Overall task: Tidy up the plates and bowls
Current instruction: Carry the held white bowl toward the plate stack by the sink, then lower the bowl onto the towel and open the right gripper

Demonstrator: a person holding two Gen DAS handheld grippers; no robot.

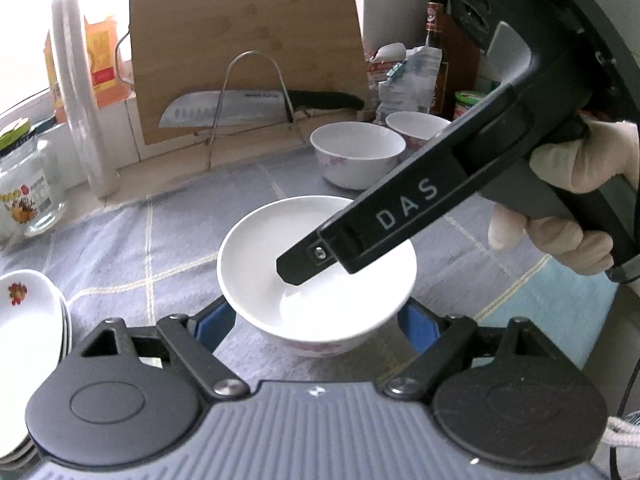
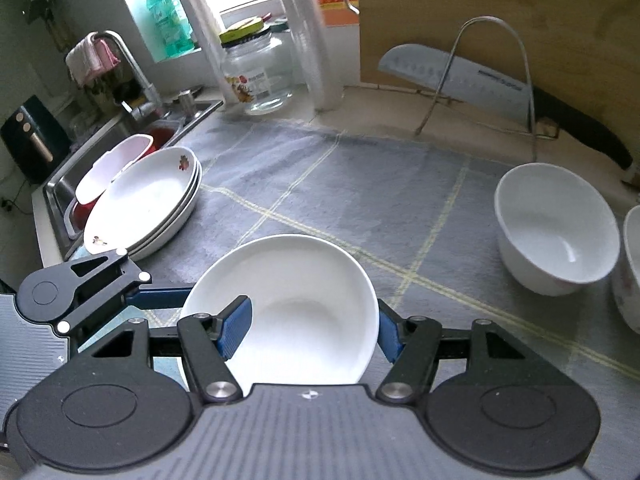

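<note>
A white bowl [image 1: 316,276] with a pink flower pattern sits on the grey checked cloth, between the open fingers of my left gripper [image 1: 318,316]. My right gripper [image 2: 310,328] grips the same bowl [image 2: 296,304] by its rim, one blue pad inside and one outside. In the left wrist view the right gripper's black finger [image 1: 304,264] reaches into the bowl. Two more white bowls [image 1: 358,152] stand behind it. A stack of white plates [image 2: 148,204] with flower prints lies at the left by the sink.
A wooden cutting board [image 1: 244,44] leans on the back wall with a knife [image 1: 248,106] in a wire rack. A glass jar [image 2: 258,76], bottles and bags stand along the wall. The sink [image 2: 64,184] is at the left.
</note>
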